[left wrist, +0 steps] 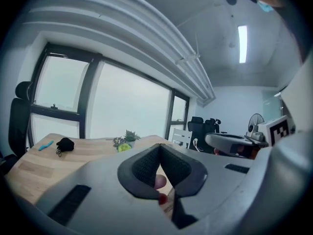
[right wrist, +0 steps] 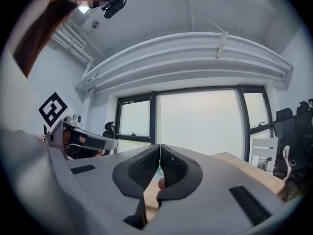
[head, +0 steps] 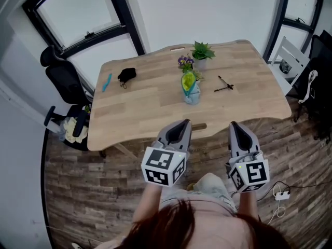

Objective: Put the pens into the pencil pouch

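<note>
A potted plant stands on the wooden table.

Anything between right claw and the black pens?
Only bare tabletop, in the head view. The right claw is at the near edge; the black pens lie beyond.

Left hand-held gripper, jaws together and empty, faces wooden table

Open table left, clutter ahead
Vase and plants stand ahead-right of left gripper; table lies bare ahead-left.
</note>
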